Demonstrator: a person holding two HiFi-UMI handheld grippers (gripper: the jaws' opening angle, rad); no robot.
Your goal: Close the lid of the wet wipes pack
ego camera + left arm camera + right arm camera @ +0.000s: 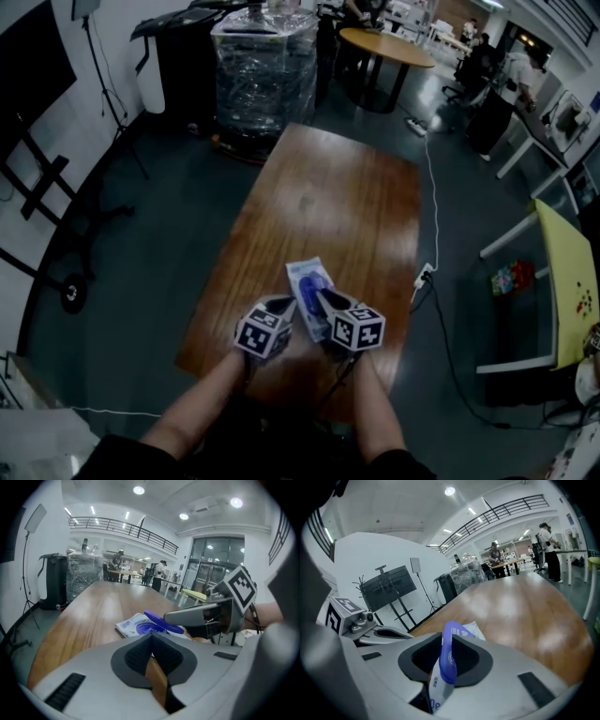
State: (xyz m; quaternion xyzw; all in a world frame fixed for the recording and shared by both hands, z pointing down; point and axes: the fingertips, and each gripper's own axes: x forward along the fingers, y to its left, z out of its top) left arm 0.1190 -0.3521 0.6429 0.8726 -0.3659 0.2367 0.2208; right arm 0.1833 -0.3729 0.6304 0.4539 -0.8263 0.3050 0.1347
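Observation:
The wet wipes pack [302, 274] is white and blue and lies near the front edge of the wooden table [337, 187]. Its blue lid [449, 658] stands up from the pack [474, 630]. My right gripper [449, 638] has this lid between its jaws, and the lid fills the narrow gap at the tips. In the left gripper view the lid [158, 622] runs under the right gripper [174, 617] above the pack [127, 626]. Just left of the pack, my left gripper [151, 638] is shut and holds nothing. The head view shows both, left gripper [281, 304] and right gripper [324, 296].
A pallet wrapped in plastic film [264, 70] stands beyond the table's far end, and a round table [386, 47] behind it. A white cable [433, 206] runs along the floor to the right. A yellow table [567, 281] stands at the right, with people farther back.

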